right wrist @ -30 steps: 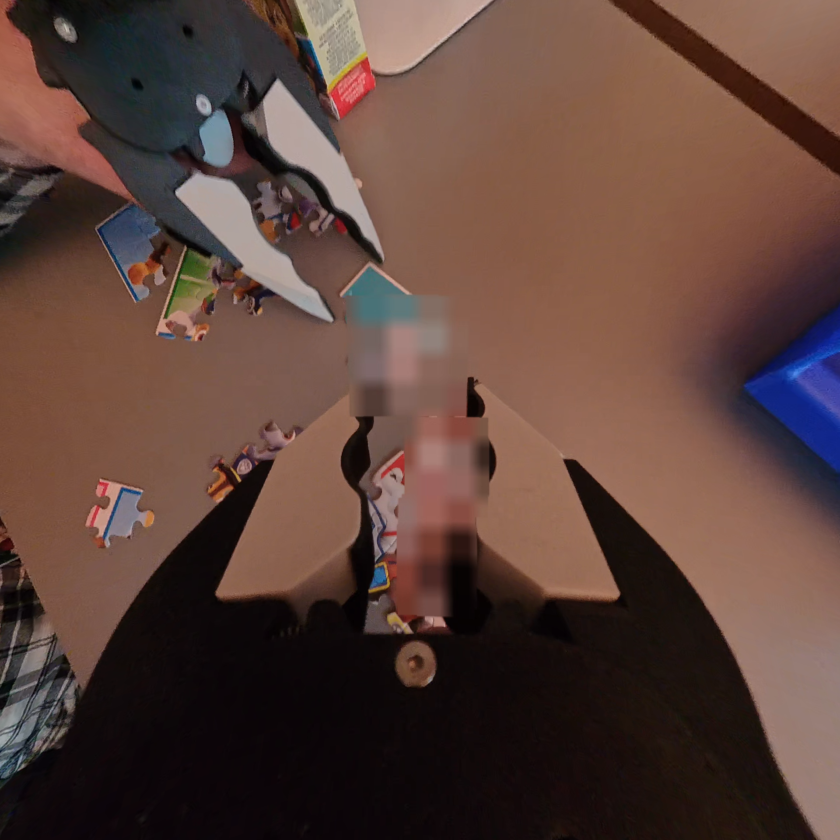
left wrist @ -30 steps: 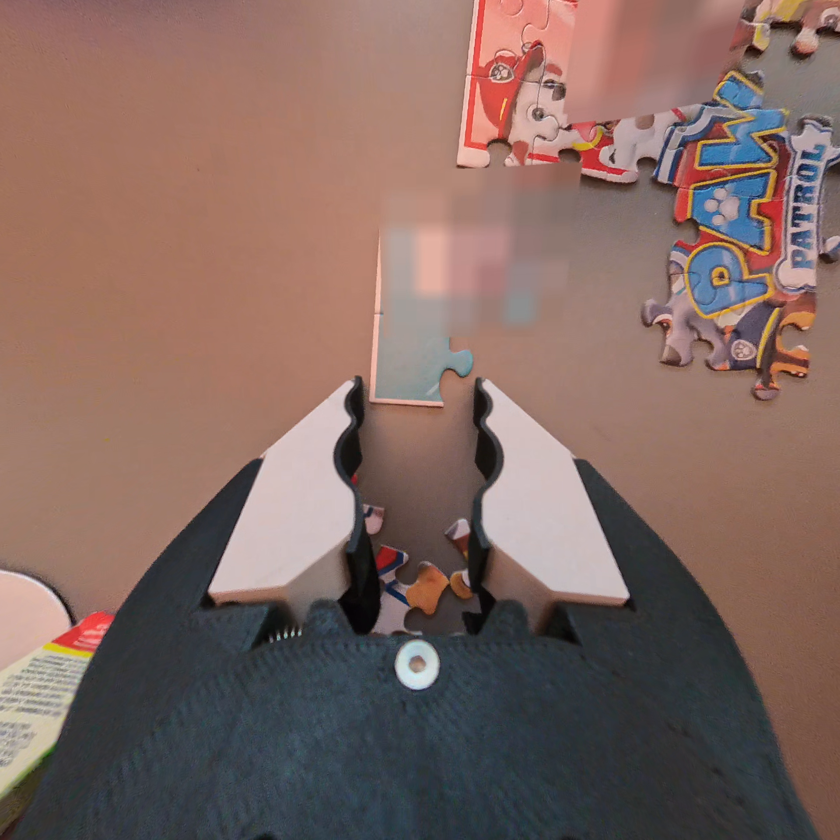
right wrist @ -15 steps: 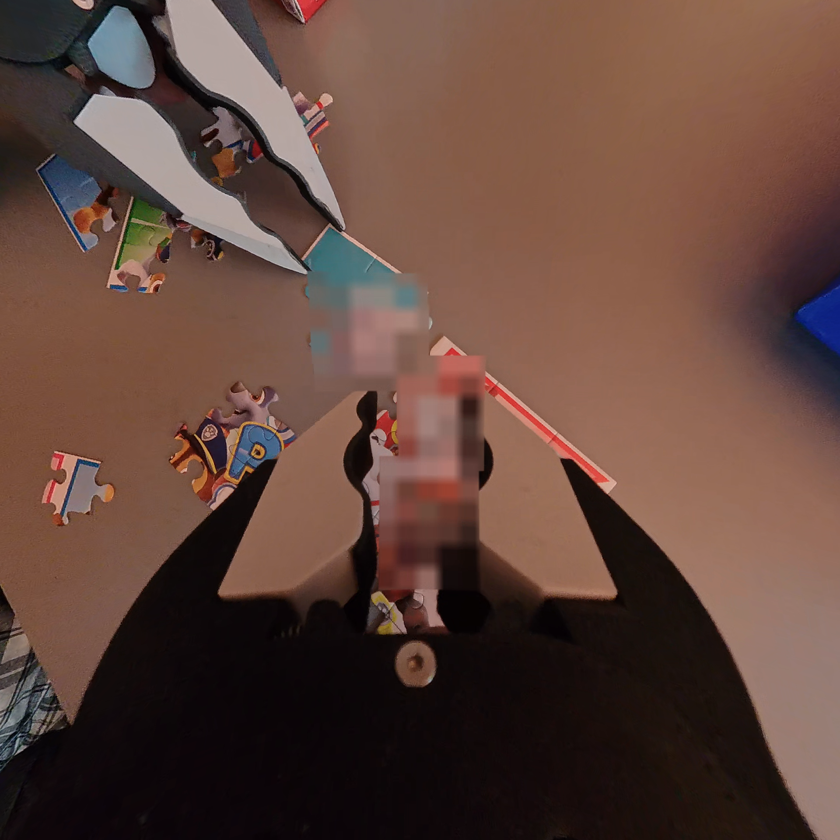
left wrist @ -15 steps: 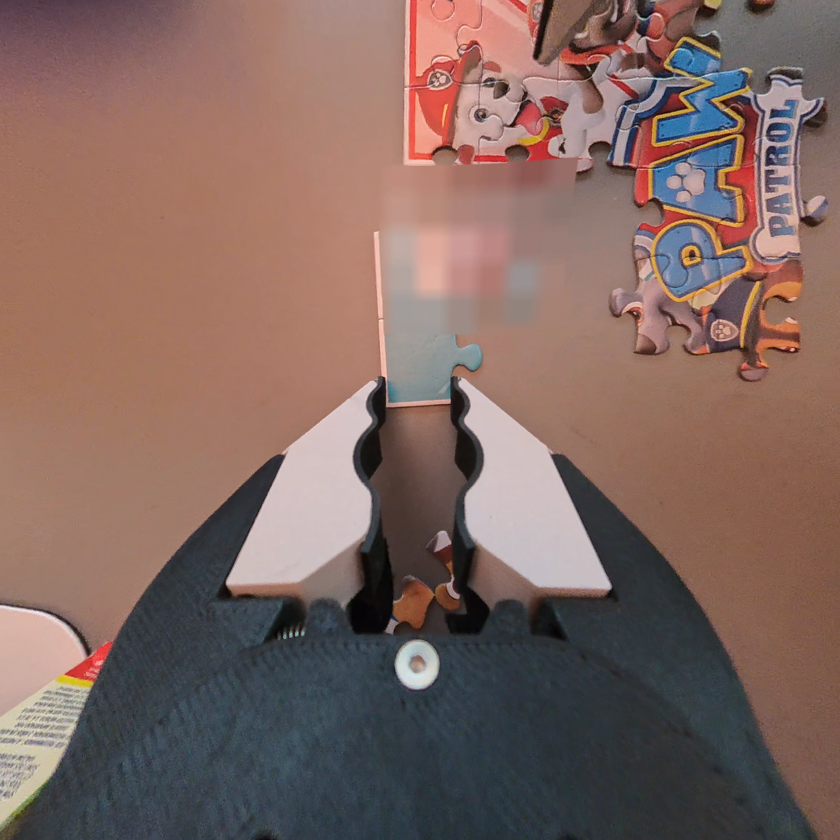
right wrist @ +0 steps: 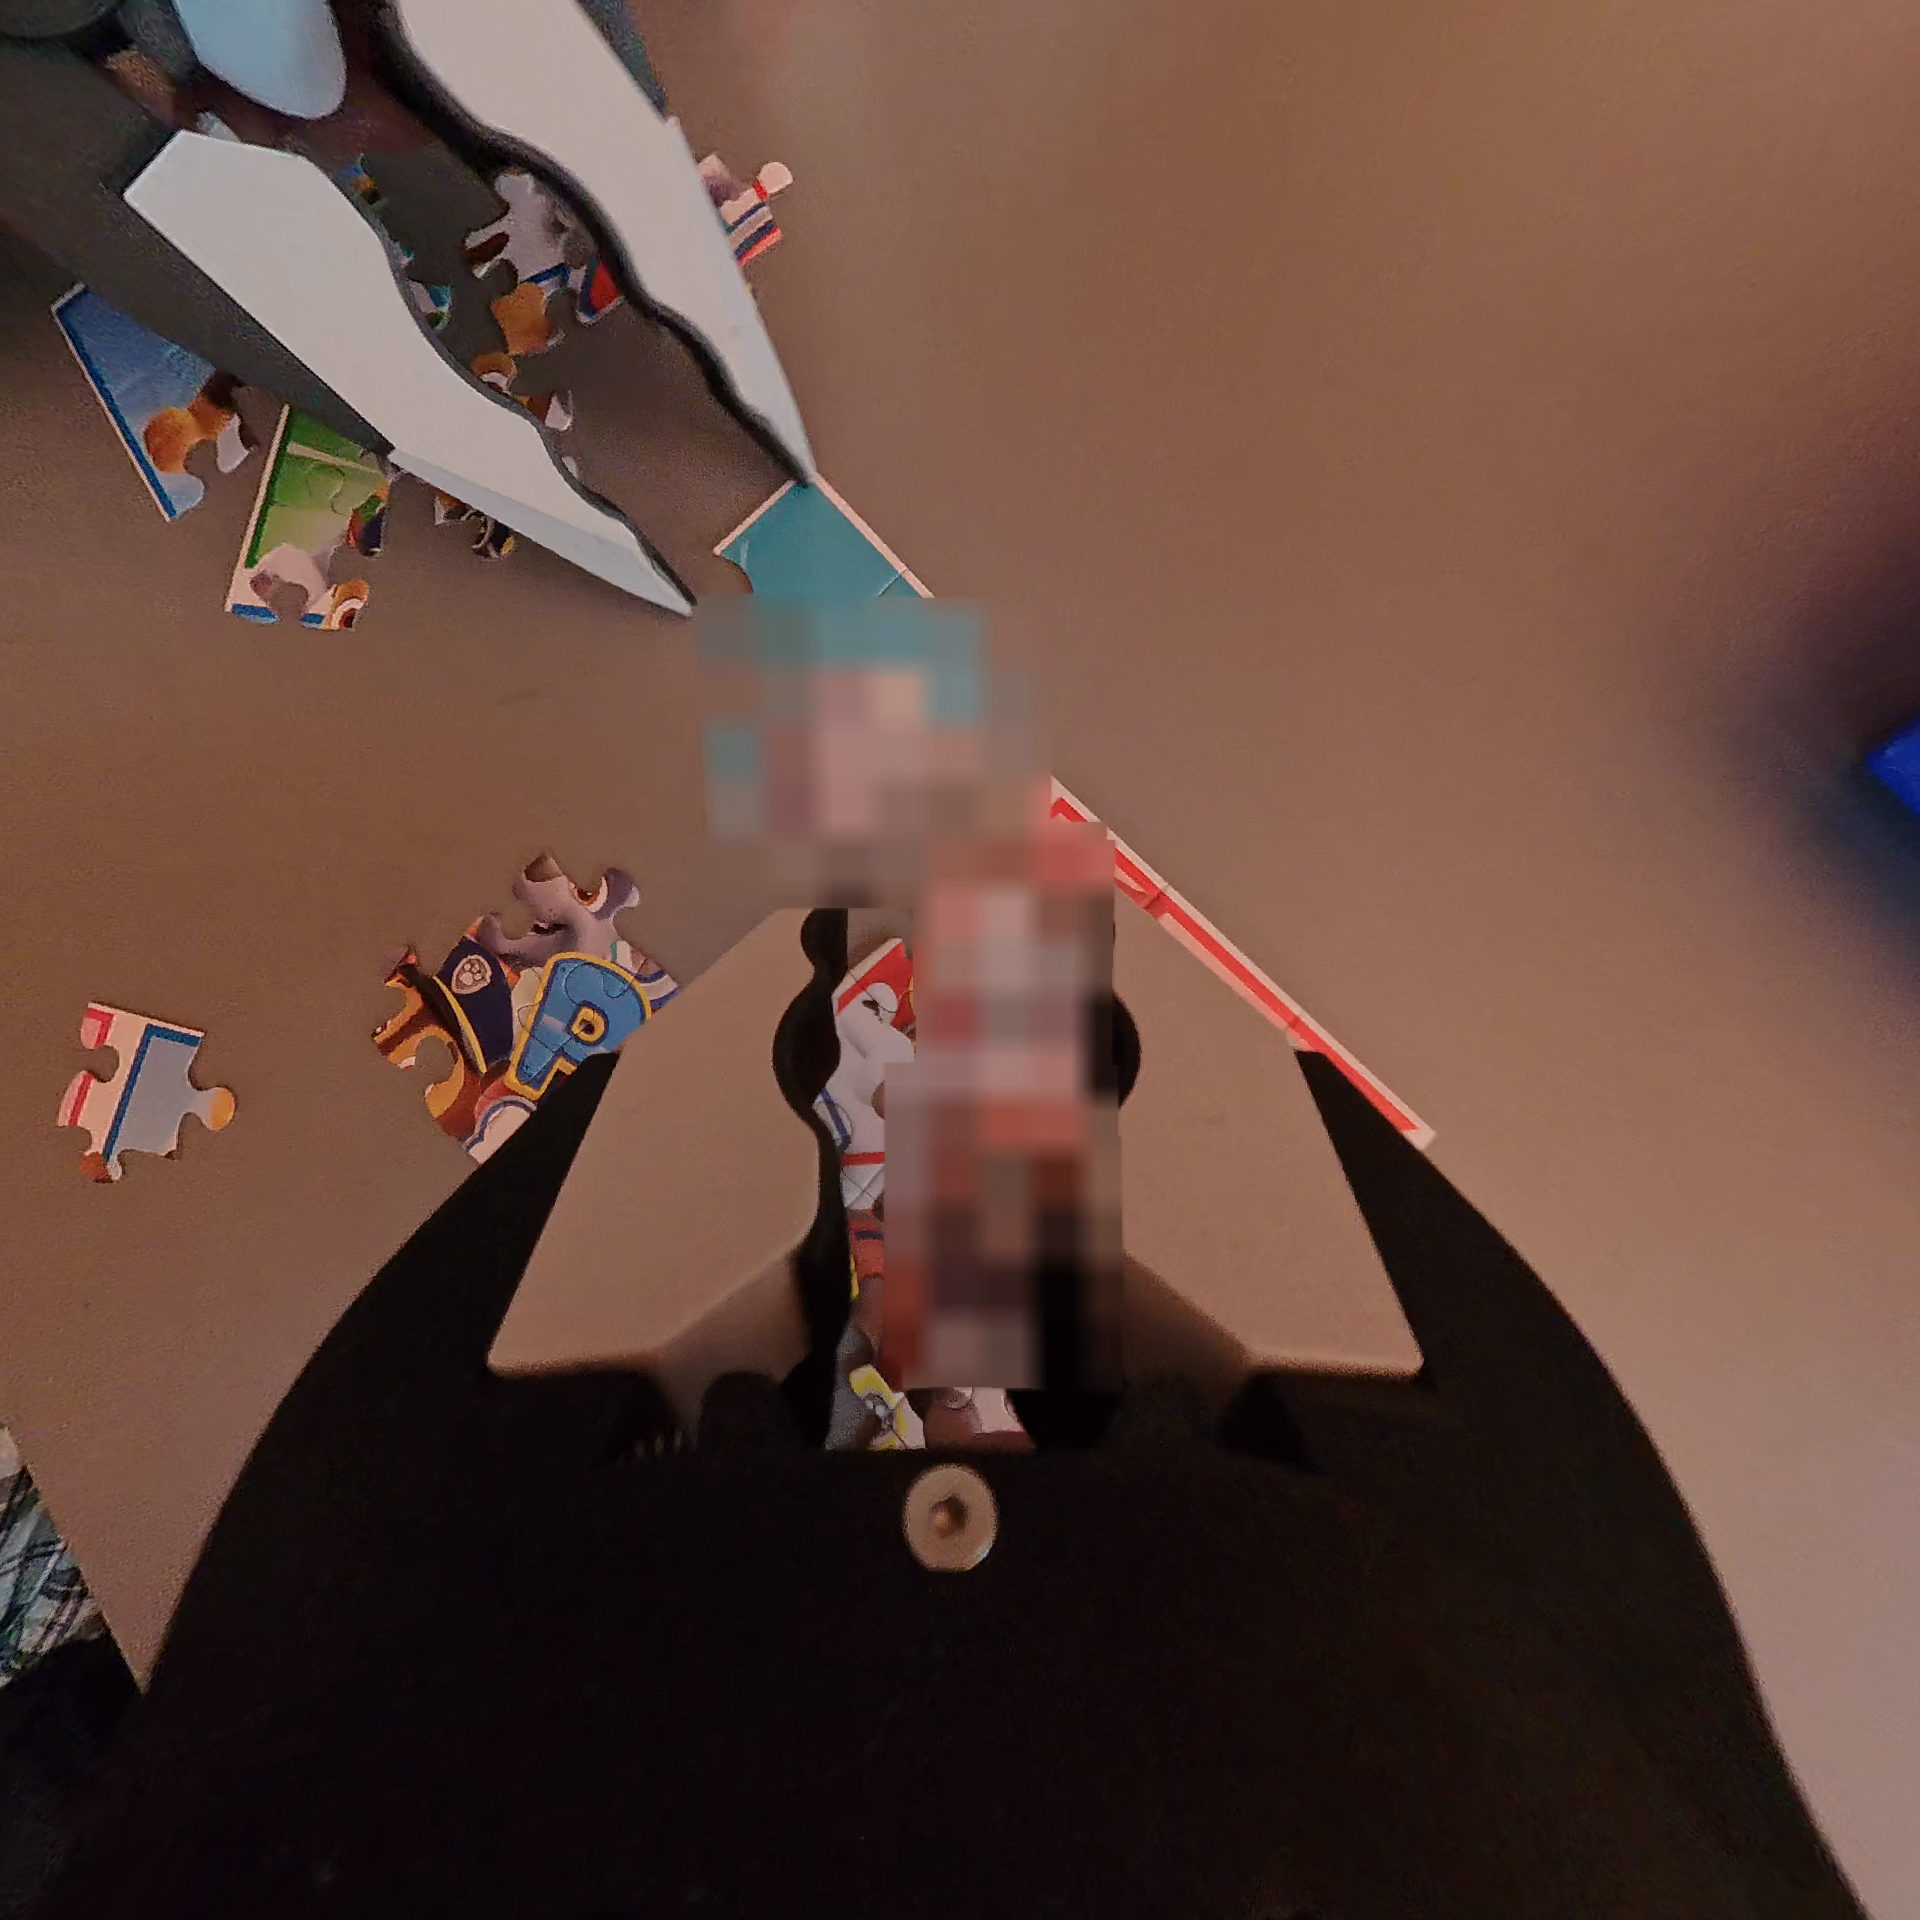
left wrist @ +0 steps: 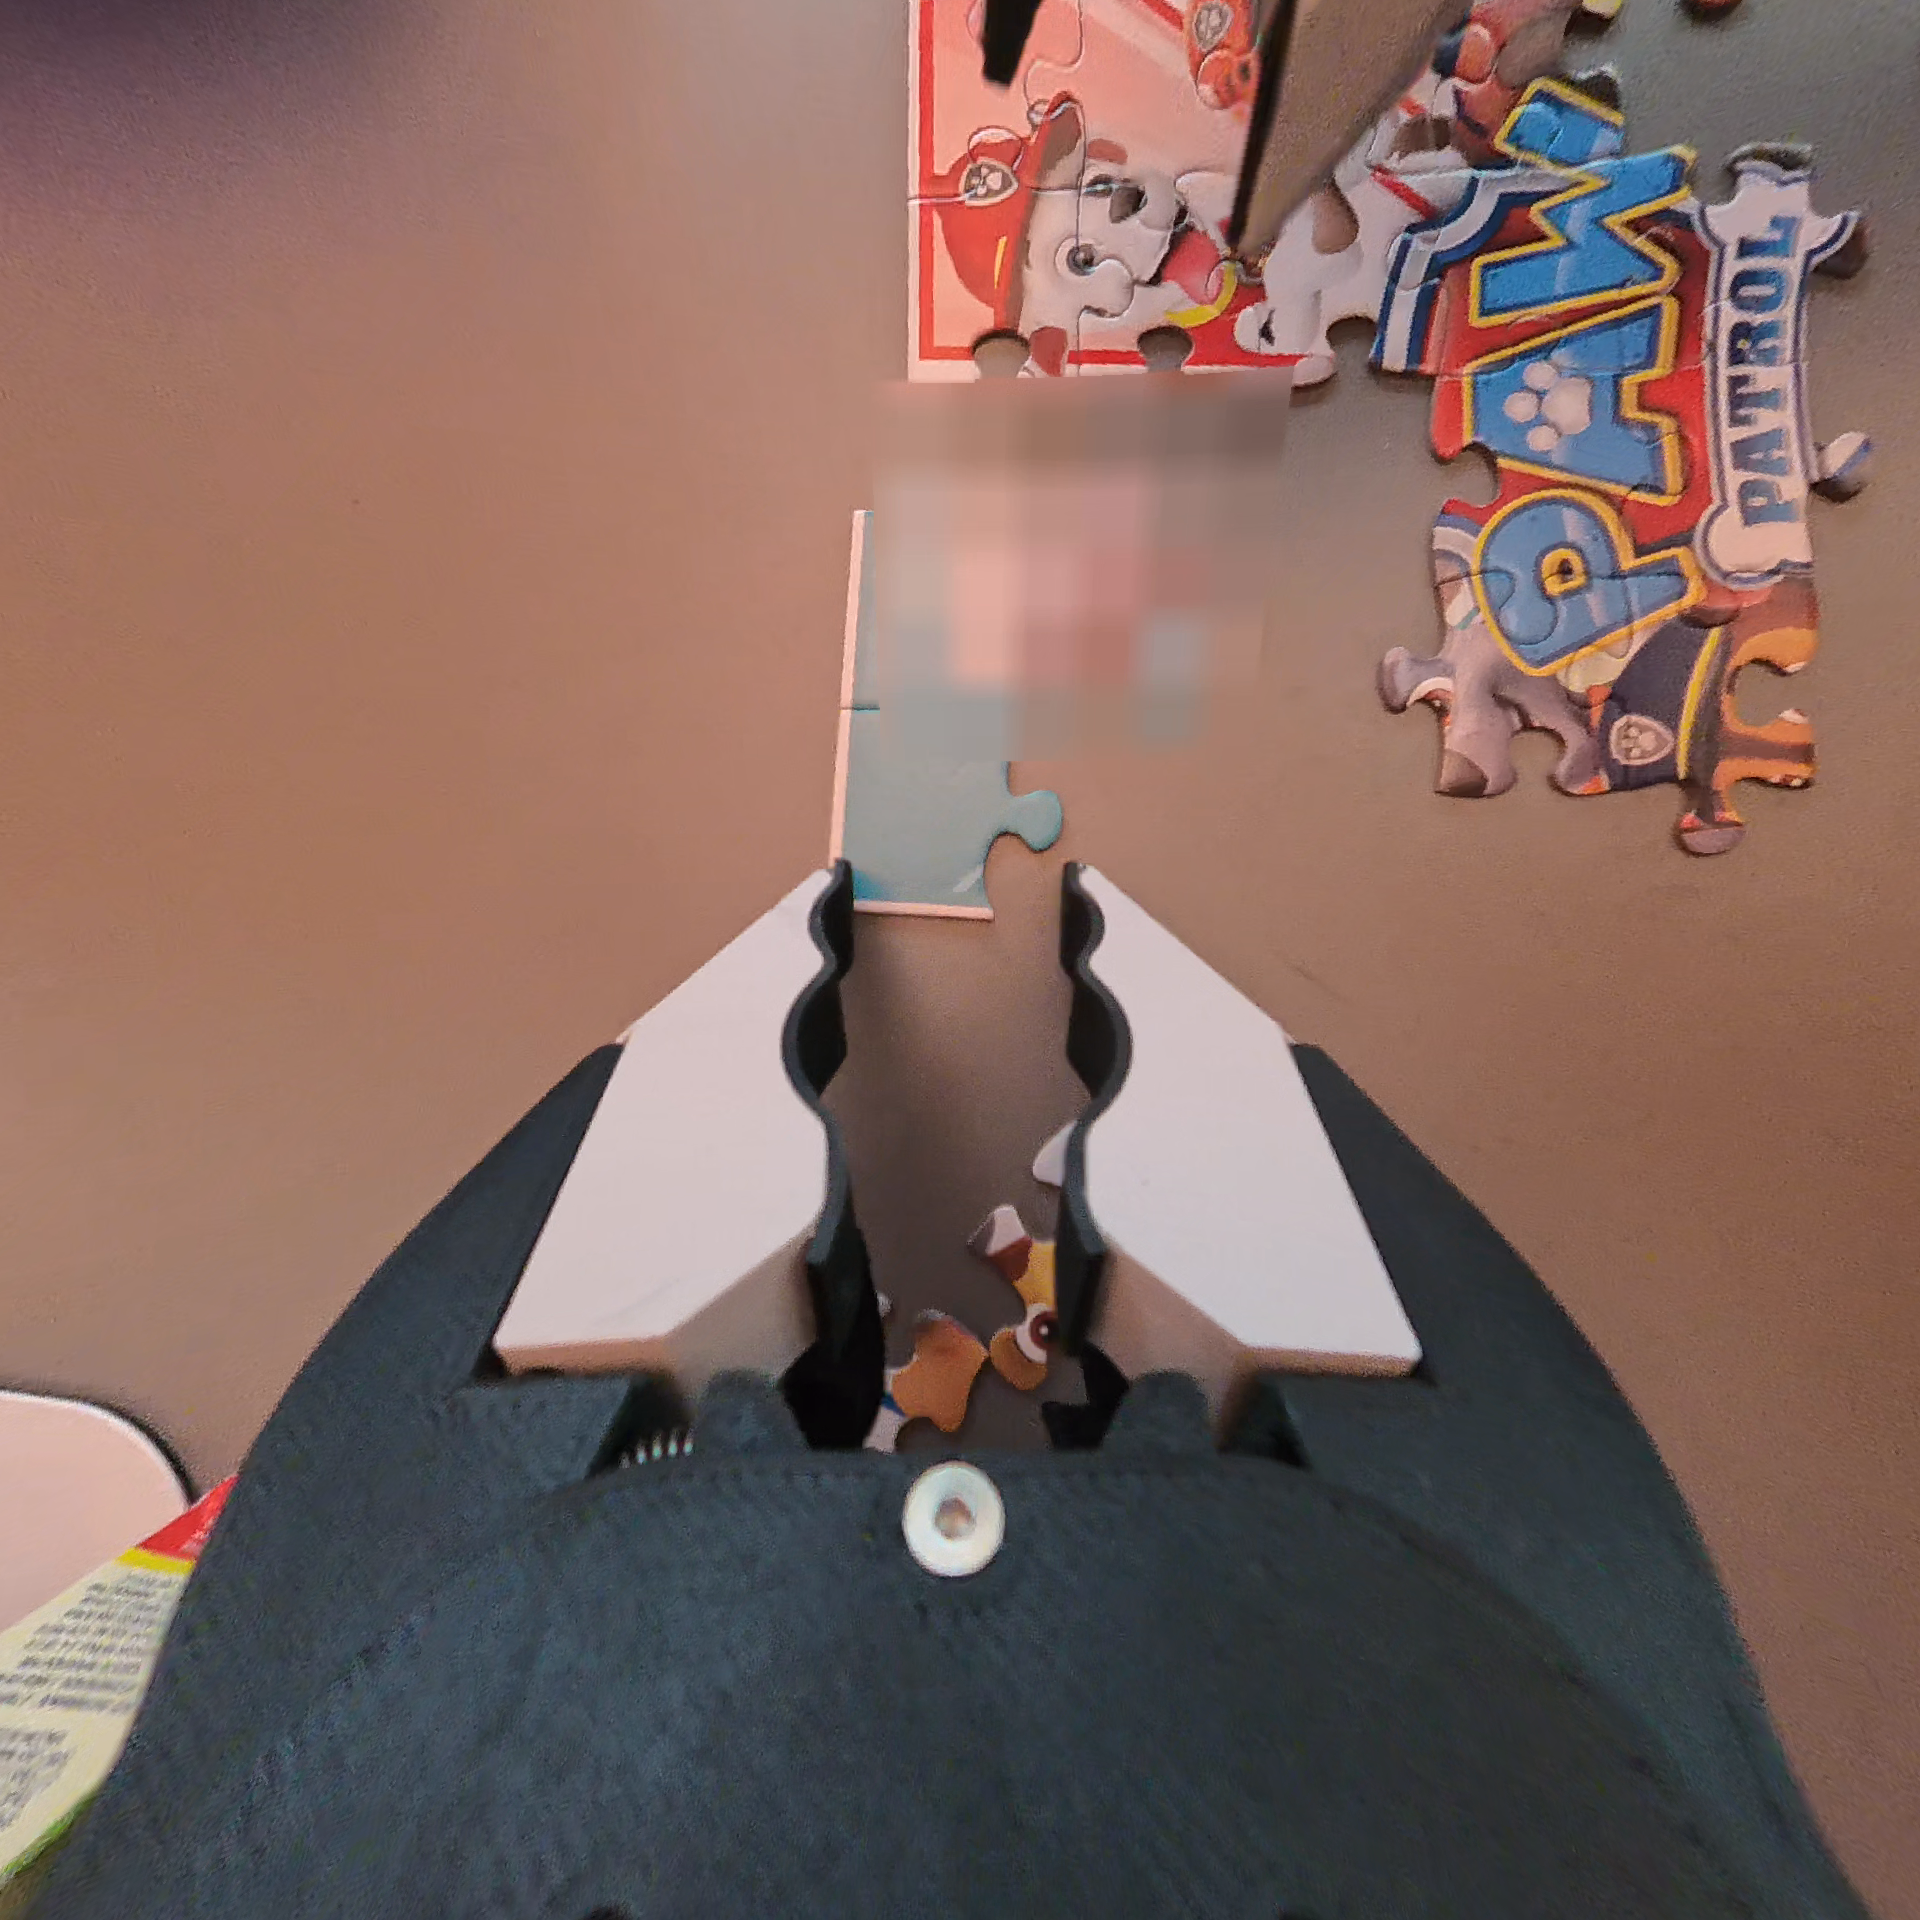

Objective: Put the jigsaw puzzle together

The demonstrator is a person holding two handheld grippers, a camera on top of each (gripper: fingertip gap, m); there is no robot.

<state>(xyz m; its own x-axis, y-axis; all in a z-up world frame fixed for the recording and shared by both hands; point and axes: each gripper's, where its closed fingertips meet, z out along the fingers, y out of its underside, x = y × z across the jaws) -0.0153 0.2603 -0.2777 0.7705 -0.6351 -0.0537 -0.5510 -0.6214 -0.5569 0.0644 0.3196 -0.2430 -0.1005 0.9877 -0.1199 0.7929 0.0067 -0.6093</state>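
Observation:
My left gripper is open just above the brown table. Its left fingertip is at the near corner of a teal puzzle section, and the other fingertip stands clear to the right of it. A red assembled section lies beyond, with a logo section to its right. My right gripper is open over the red section, which lies flat between and under its fingers. One of its fingers comes down on the red section. The left gripper also shows in the right wrist view, at the teal section.
Loose pieces lie under the left gripper and on the table: a red and blue one, a green one and a blue one. A printed box sits at the lower left. A blue object is at the far right. It is some 9 cm from my right tips to the logo section.
The left jaws narrowed at the teal section's near edge, then widened again without lifting it. More of the red section now shows around the right gripper.

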